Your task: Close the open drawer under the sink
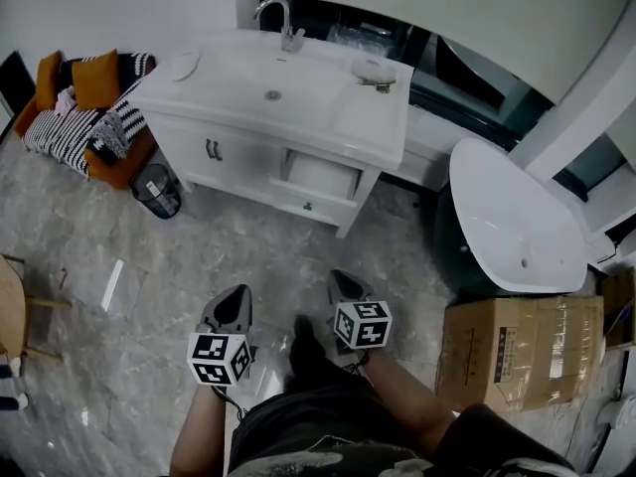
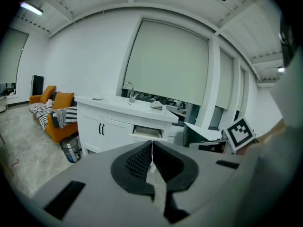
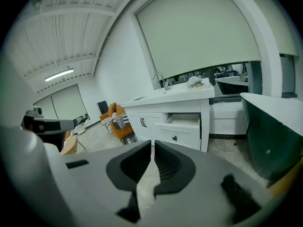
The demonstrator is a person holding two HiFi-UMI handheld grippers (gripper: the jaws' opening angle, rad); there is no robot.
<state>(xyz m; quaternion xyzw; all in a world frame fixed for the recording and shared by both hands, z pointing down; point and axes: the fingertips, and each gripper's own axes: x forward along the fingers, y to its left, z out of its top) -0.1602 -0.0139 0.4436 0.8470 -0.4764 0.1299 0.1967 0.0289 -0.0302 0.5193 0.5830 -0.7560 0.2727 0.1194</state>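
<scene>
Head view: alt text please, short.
White sink cabinet with its drawer pulled open, seen from above across a marbled floor. In the foreground a person holds the left claw and right claw, both shut and empty, well short of the drawer.

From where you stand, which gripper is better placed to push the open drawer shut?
Right, probably. The right gripper stands nearly in line with the drawer; the left gripper faces the doors further left. Both are shut, empty, and far from it.
</scene>
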